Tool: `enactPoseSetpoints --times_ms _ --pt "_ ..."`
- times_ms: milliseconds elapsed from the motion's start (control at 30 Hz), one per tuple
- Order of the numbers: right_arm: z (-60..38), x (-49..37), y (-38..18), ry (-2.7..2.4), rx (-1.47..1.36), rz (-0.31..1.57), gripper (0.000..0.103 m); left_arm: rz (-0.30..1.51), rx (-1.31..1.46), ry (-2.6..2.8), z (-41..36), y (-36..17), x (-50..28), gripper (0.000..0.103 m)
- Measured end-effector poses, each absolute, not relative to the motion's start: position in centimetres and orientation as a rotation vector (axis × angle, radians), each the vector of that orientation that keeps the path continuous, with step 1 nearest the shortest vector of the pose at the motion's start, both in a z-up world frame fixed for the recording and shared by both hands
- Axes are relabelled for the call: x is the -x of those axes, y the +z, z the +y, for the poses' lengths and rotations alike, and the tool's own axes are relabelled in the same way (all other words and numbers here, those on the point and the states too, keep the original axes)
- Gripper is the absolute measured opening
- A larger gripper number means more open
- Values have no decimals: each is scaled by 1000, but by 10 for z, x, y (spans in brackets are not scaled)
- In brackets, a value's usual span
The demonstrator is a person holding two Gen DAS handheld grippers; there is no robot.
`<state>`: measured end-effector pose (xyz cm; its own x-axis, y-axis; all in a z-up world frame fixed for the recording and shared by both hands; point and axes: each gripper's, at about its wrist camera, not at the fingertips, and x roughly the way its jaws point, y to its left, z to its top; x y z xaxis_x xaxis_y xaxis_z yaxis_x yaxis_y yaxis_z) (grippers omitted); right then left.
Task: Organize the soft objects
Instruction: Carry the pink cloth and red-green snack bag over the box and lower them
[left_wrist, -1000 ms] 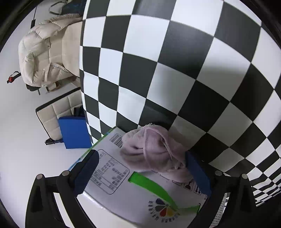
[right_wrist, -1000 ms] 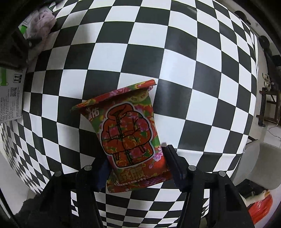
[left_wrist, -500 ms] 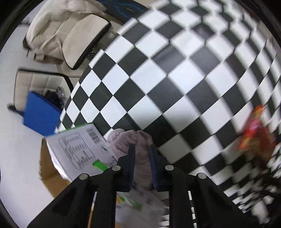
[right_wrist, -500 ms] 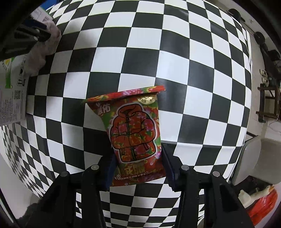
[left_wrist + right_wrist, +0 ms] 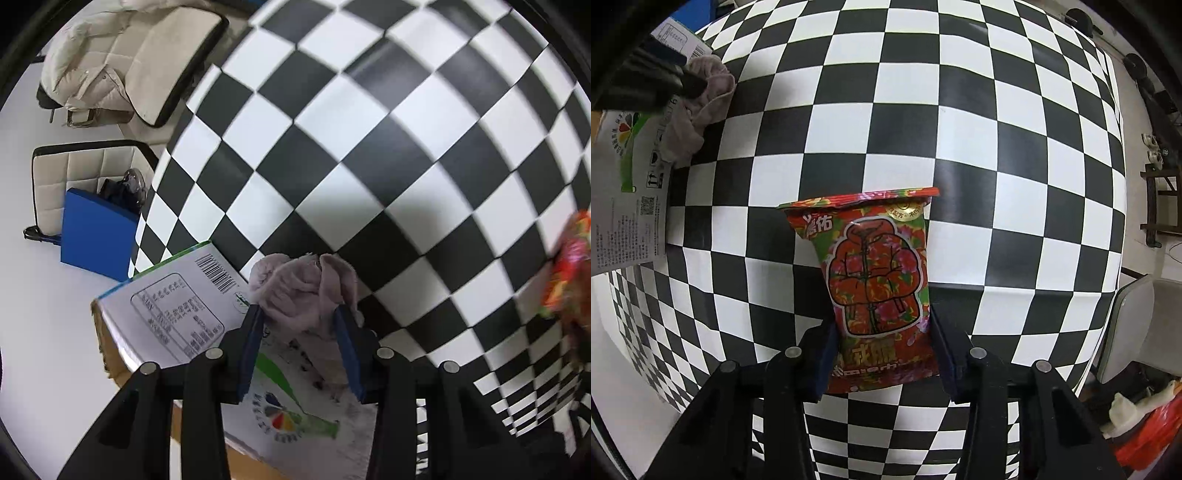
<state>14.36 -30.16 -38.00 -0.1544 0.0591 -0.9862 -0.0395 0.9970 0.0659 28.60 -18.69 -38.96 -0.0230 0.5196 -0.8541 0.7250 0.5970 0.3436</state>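
While both tongs are loaded, nothing looks put away yet, so I'd call this early-to-mid task. Nearest me on the right: the right tongs (image 5: 882,354) are clamped on the lower part of the packet (image 5: 877,280), a red-and-green printed pouch w/ a padded-jacket drawing. It sticks out forward past the fingers over the checkered cloth (image 5: 997,147); can't tell if its top end touches the cloth or hangs just above. On the left: the left tongs (image 5: 301,332) are pinched on the rag (image 5: 303,291), a bunched mauve bit of fabric, fingers pressed into both its sides. Rag sits over the box flap (image 5: 173,314), the white printed lid of a cardboard carton at the table's edge, and part of it drapes down btw the fingers.

Further out, the right view shows the left tongs w/ the rag at the carton; the packet shows as a red blur at the far right of the left view, so the two loads are well apart. Past the table: chair (image 5: 147,62) w/ a pale coat, blue bin (image 5: 96,236).

Done, as I judge it: two soft things gripped. Left: get each into the carton, if that's the bin, and let go. Can't see inside it.
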Motion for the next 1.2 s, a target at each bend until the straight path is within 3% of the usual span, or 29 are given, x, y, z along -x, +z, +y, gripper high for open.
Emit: enactPoseSetpoints --times_ms 67,133,267,300,333,367,567,867,1200 --pt "-305 -150 -381 85 -23 1721 48 1711 -1076 -207 -189 -399 -284 54" --pt "-303 -153 -377 80 -29 1719 49 1746 -1102 -199 -182 -410 -280 60" --pt "-309 -162 -372 66 -28 1716 48 1854 -1056 -224 -178 -428 -271 60" --pt "-310 -162 -370 65 -31 1715 48 1868 -1014 -226 -177 -430 -271 57" --pt "-311 -161 -368 64 -33 1712 48 1878 -956 -225 -177 -430 -269 39" --pt "-310 -161 -368 61 -34 1711 48 1890 -896 -218 -175 -429 -269 34" --pt "-315 -158 -360 46 -46 1704 48 1822 -705 -269 -178 -406 -255 32" --pt "-322 -147 -329 20 -120 1653 48 1652 -294 -332 -157 -317 -228 32" --pt "-263 -141 -227 103 -190 1466 47 1400 13 -274 -54 -195 -209 32"
